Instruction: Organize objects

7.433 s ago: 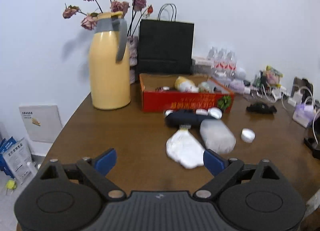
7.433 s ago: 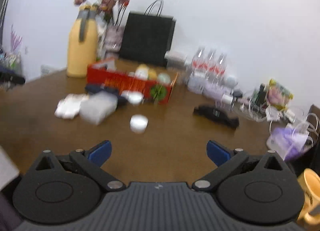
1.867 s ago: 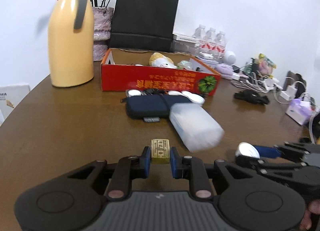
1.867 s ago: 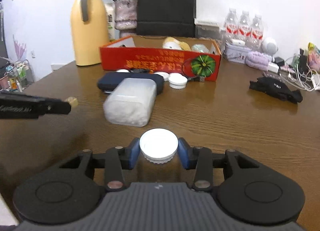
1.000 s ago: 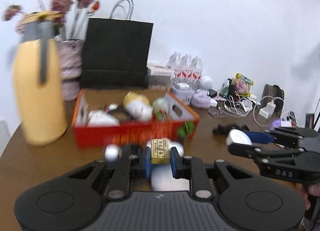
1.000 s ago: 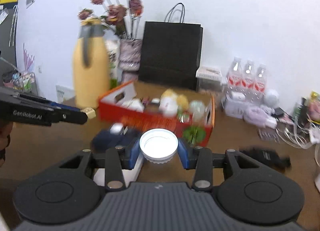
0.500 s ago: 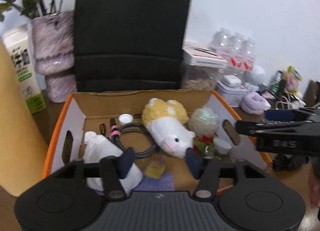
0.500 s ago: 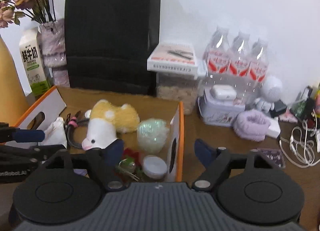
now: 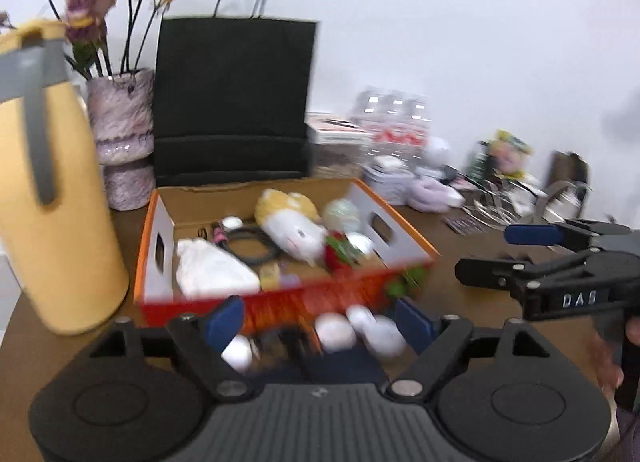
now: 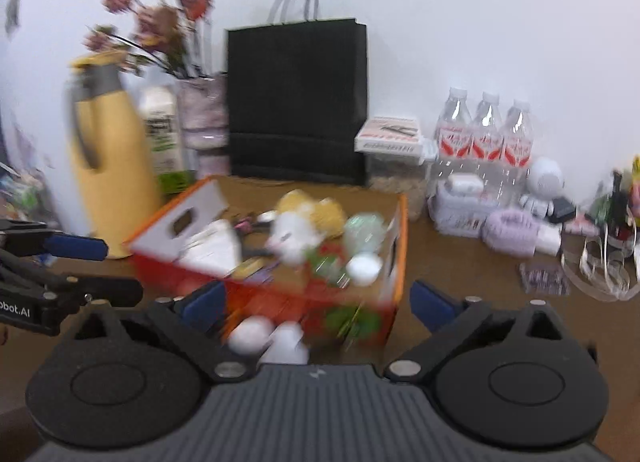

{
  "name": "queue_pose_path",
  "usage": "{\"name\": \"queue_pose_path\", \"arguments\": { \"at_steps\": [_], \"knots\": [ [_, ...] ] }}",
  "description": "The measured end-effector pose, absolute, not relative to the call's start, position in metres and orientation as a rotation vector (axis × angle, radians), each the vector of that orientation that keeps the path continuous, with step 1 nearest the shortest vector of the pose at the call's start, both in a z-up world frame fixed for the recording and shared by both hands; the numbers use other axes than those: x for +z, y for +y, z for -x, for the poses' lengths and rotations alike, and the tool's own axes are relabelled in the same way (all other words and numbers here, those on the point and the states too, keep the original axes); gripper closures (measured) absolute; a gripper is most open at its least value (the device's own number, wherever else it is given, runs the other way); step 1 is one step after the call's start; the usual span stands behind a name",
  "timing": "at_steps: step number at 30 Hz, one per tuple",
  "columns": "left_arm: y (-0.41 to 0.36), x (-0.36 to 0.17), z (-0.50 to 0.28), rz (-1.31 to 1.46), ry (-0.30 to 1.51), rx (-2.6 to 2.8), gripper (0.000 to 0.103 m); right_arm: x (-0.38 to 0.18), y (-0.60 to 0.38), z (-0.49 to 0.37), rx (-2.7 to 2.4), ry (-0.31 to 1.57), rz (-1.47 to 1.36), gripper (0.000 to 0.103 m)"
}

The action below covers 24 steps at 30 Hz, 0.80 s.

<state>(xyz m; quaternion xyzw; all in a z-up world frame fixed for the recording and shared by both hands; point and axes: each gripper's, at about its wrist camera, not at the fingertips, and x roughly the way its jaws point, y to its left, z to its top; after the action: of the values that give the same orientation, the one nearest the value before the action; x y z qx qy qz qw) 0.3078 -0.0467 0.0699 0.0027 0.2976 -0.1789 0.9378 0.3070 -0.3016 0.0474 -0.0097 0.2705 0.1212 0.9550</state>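
Both tongs, left (image 9: 318, 318) and right (image 10: 316, 304), have just been opening and are hanging empty before the box (image 9: 160, 238), dropping done; next likely fetching more desk (image 10: 460, 258) clutter.

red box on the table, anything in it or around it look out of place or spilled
Nothing looks spilled or damaged. The red box sits upright with its load loosely jumbled: a plush toy, a dark cable, a white bag and a white cap. A few small white round items lie outside, against its front wall; blur hides detail.
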Motion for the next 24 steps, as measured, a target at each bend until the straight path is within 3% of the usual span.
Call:
{"name": "queue_pose_path", "arguments": {
  "at_steps": [4,10,16,24],
  "knots": [
    [-0.025,0.047,-0.207,0.006,0.563,-0.301,0.021,0.035,-0.302,-0.212,0.24,0.536,0.079,0.0],
    [0.024,0.015,-0.109,0.016,0.652,-0.081,0.021,0.022,-0.333,-0.092,0.242,0.587,0.133,0.0],
    [0.05,0.025,-0.094,0.075,0.622,0.04,0.021,0.026,-0.353,-0.055,0.166,0.586,0.12,0.0],
    [-0.003,0.017,-0.11,0.022,0.607,-0.098,0.021,0.021,-0.334,-0.083,0.175,0.555,0.13,0.0]
  ]
}}
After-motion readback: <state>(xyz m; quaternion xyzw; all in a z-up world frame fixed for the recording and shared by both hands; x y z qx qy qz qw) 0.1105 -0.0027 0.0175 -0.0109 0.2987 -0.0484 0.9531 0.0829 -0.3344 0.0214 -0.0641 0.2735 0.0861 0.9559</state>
